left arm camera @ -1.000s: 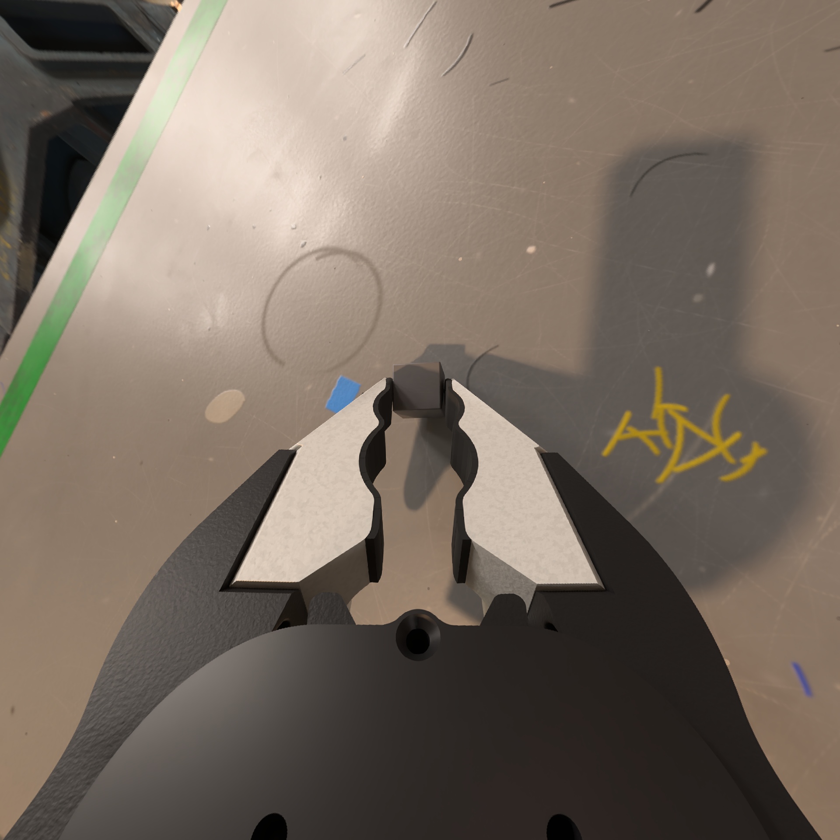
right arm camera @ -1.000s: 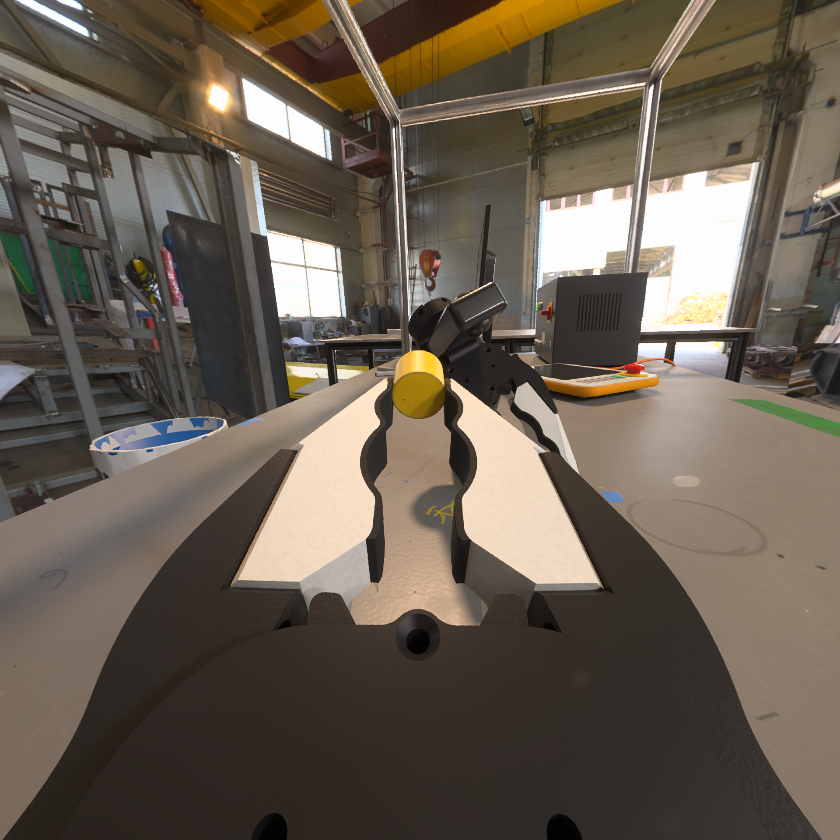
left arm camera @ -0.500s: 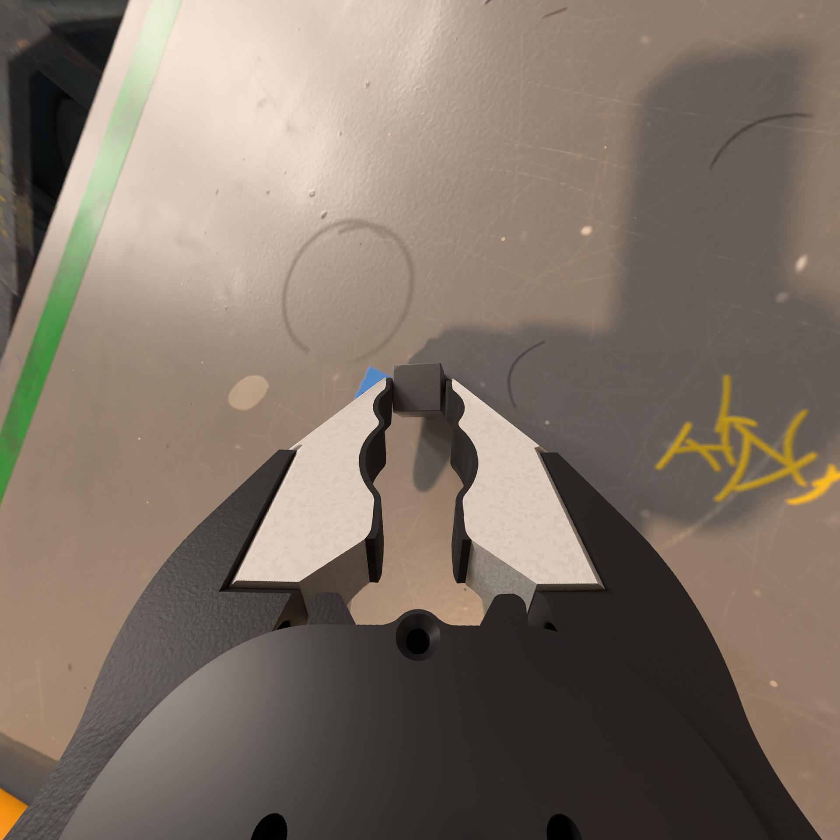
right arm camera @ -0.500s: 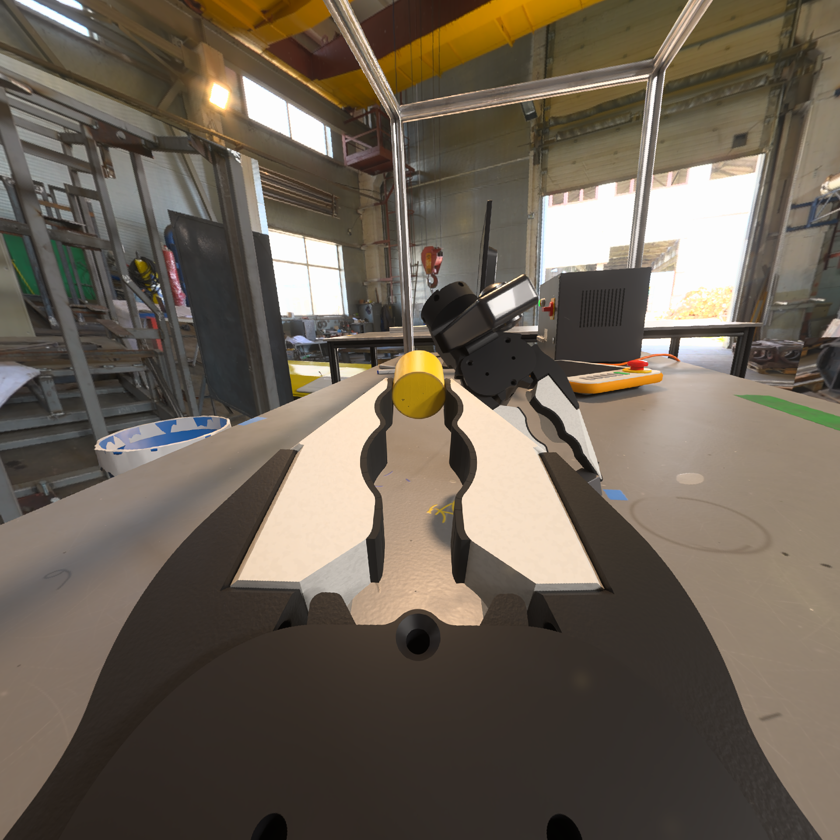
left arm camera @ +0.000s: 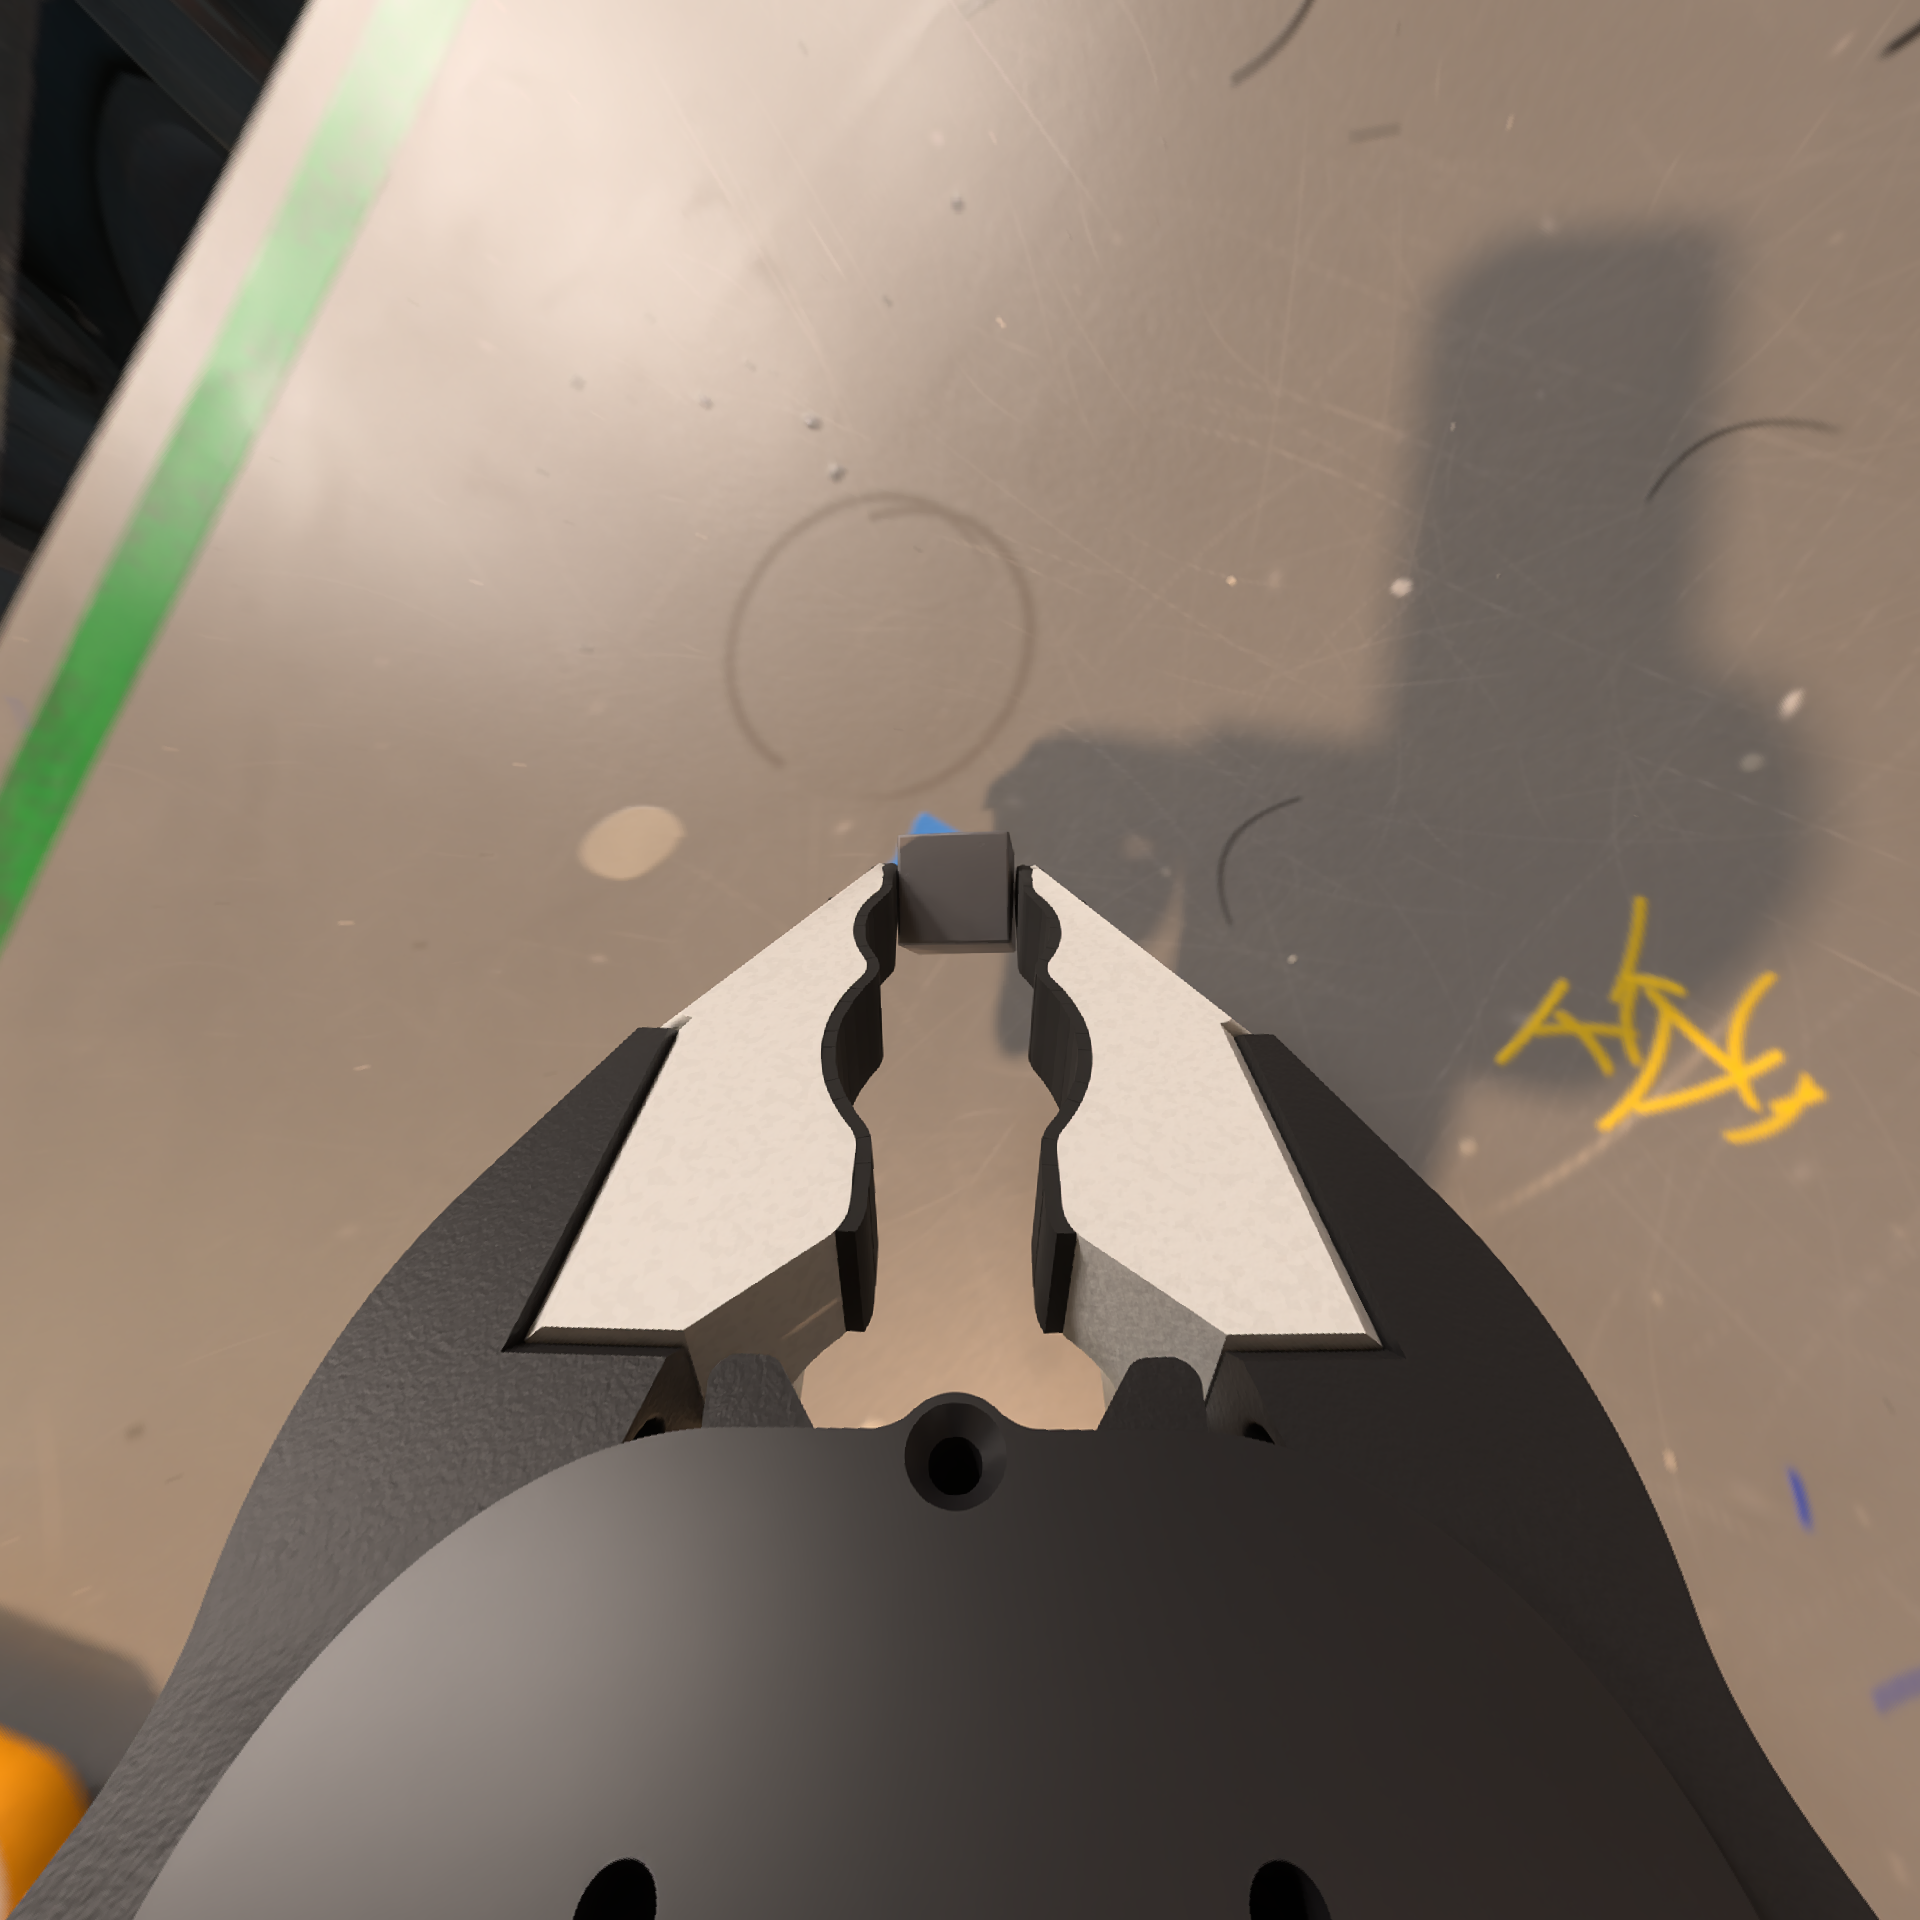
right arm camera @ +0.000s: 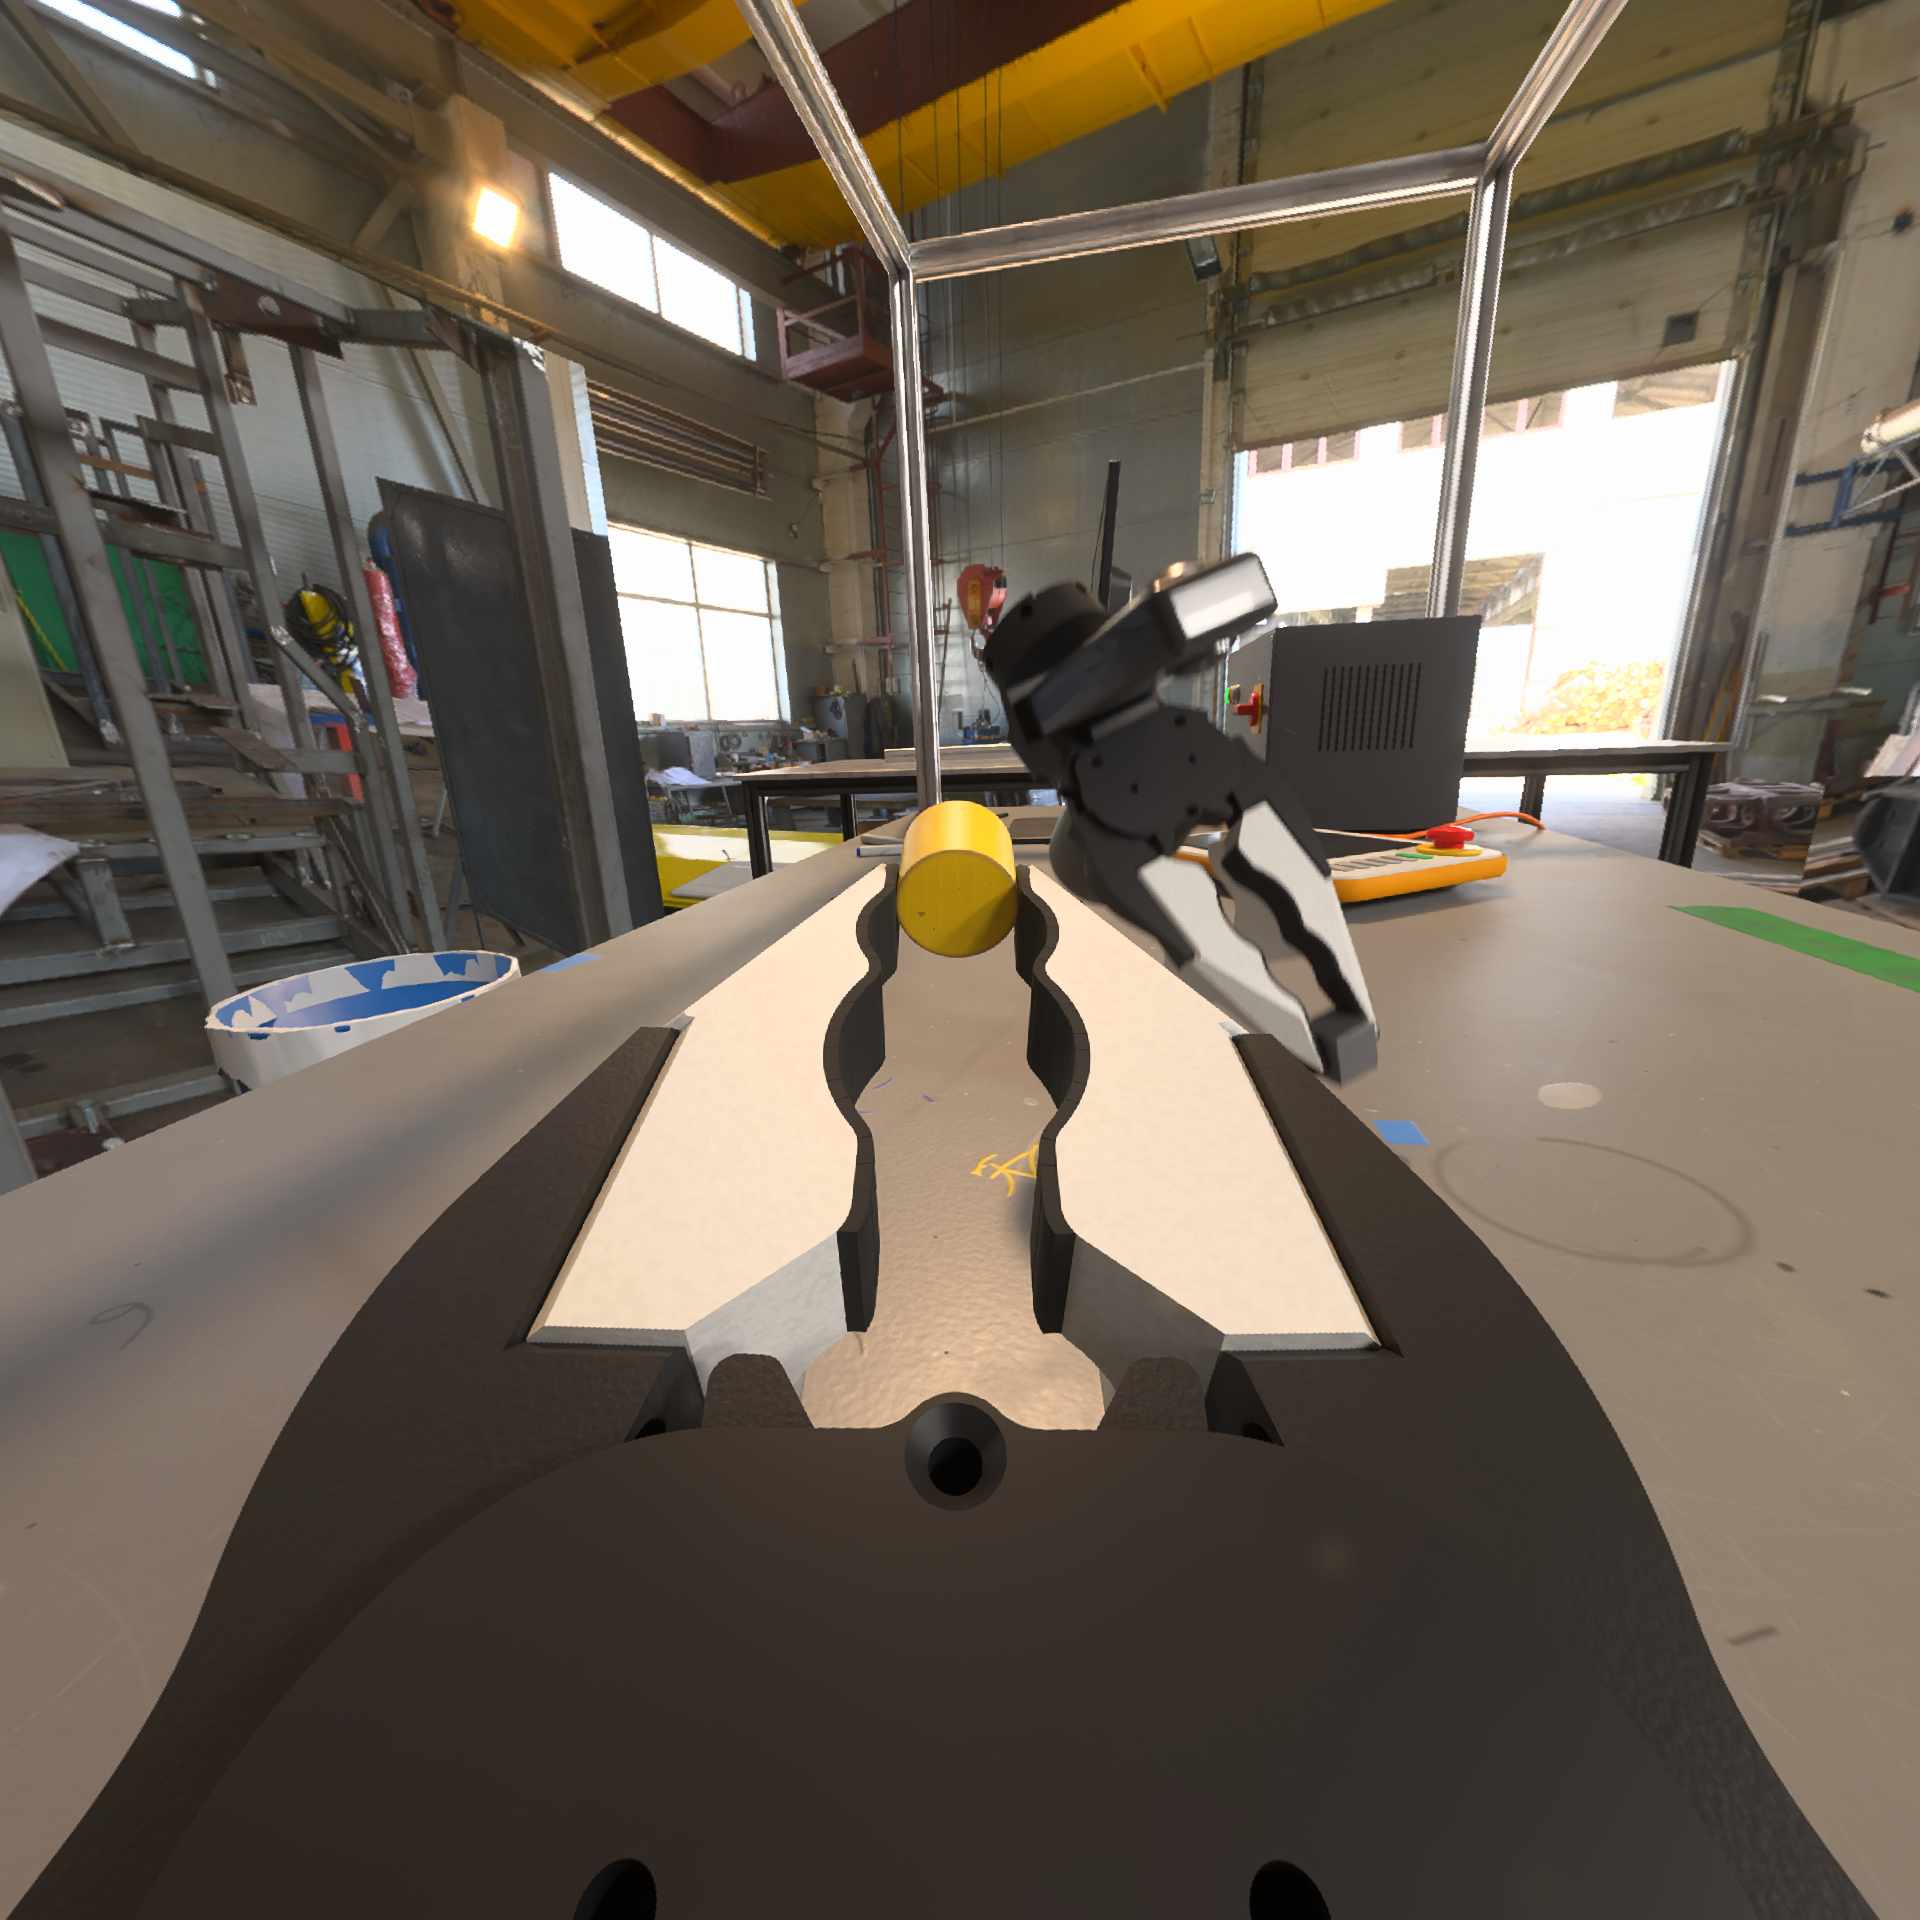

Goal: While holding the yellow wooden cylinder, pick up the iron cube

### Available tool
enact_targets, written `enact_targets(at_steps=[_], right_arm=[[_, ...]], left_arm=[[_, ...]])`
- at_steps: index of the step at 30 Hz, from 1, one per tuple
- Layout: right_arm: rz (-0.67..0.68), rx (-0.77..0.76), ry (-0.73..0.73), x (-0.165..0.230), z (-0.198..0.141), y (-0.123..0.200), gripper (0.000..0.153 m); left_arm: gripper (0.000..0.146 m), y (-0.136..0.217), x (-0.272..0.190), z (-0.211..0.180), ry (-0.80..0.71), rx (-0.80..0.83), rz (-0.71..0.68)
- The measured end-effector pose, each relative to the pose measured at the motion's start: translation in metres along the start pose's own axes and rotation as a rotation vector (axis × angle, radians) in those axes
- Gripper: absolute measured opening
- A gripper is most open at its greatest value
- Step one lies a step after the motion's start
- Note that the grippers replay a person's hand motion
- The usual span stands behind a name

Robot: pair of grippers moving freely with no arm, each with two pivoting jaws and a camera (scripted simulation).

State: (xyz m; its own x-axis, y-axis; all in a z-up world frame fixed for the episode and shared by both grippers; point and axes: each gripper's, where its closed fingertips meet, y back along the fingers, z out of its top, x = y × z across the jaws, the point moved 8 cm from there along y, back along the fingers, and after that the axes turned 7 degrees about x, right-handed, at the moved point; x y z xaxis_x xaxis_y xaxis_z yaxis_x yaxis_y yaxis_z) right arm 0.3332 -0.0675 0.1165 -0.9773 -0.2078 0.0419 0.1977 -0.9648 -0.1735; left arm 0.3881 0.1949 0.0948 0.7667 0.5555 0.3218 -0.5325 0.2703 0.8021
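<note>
1. Since a second ago, left gripper (left arm camera: 956,902) has risen, iron cube (left arm camera: 954,891) clenched at its fingertips, clear above the table (left arm camera: 1143,364).
2. Right gripper (right arm camera: 956,894) grasps yellow wooden cylinder (right arm camera: 956,891) between its tips.
3. Both held; task looks essentially done.

We saw a dull, matt grey iron cube (left arm camera: 954,894) against a scuffed, scratched table (left arm camera: 1143,364) with a faint sheen. Our left gripper (left arm camera: 954,906) had grainy off-white fingers (left arm camera: 764,1091) in pebbled matt black shells. The yellow wooden cylinder (right arm camera: 954,894) looked smooth and satiny. Above the table, the frame (right arm camera: 1195,213) was polished metal.
</note>
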Motion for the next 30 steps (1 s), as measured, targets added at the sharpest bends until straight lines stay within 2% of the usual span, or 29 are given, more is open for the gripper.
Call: enact_targets(at_steps=[3,7,10,12,15,20,24,30], right_arm=[[-0.001,-0.008,0.003,0.000,0.000,0.001,0.021],[-0.002,0.004,0.006,-0.001,0.000,-0.001,0.021],[-0.006,0.013,0.010,-0.002,0.000,-0.002,0.021],[-0.017,0.021,0.017,-0.002,-0.001,-0.003,0.021],[-0.033,0.044,0.028,-0.002,-0.001,-0.005,0.021],[-0.044,0.041,0.042,-0.002,-0.001,-0.006,0.021],[-0.041,0.035,0.048,-0.002,-0.001,-0.005,0.021],[-0.037,0.035,0.049,-0.002,-0.001,-0.005,0.021]], left_arm=[[0.022,0.044,0.025,0.010,-0.047,-0.002,0.033],[0.022,0.131,0.063,0.030,-0.130,0.021,0.107],[0.022,0.188,0.071,0.049,-0.126,0.015,0.034],[0.022,0.207,0.061,0.064,-0.138,0.032,-0.078],[0.022,0.202,0.032,0.081,-0.220,0.136,-0.187],[0.022,0.163,-0.007,0.093,-0.349,0.363,-0.315],[0.022,0.142,-0.021,0.102,-0.354,0.461,-0.453],[0.022,0.127,-0.028,0.108,-0.390,0.574,-0.504]])
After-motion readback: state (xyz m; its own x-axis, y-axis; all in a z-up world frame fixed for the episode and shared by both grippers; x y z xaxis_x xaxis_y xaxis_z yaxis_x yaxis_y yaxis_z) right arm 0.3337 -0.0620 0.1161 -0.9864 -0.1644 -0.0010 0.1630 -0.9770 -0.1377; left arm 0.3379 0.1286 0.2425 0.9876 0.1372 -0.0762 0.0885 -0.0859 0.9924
